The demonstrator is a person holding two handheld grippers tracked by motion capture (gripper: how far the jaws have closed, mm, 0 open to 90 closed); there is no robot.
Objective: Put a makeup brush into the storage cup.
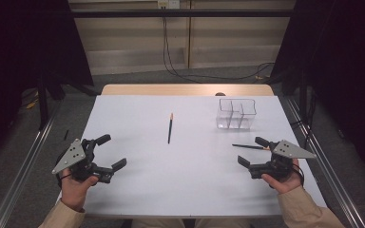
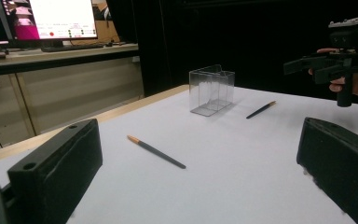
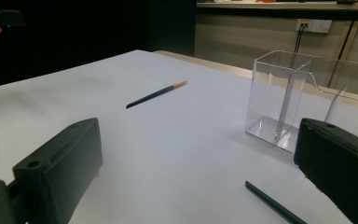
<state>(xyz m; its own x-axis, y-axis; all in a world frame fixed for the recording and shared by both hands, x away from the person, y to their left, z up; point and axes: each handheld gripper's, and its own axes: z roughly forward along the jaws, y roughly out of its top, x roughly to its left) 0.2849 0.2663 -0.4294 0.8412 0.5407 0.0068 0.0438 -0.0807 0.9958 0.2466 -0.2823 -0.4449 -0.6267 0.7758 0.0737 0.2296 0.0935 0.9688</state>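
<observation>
**Two pencils lay loose, holder empty**

One pencil (image 1: 249, 147) lay near the table's (image 1: 138, 190) right edge, just beside the right gripper (image 1: 250, 151). Another pencil (image 1: 170, 128) lay mid-table. The clear divided holder (image 1: 236, 114) stood empty toward the far right corner. Both grippers, left gripper (image 1: 111, 151) included, gaped, grasping nothing.

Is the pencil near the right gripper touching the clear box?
Apart. The high view shows bare table between the pencil and the clear box.

A white table (image 1: 138, 190) is seen. Two pencils (image 1: 170, 128) (image 1: 248, 147) are laid flat on it, well apart. A clear divided box (image 1: 236, 114) is stood near its far right.
</observation>
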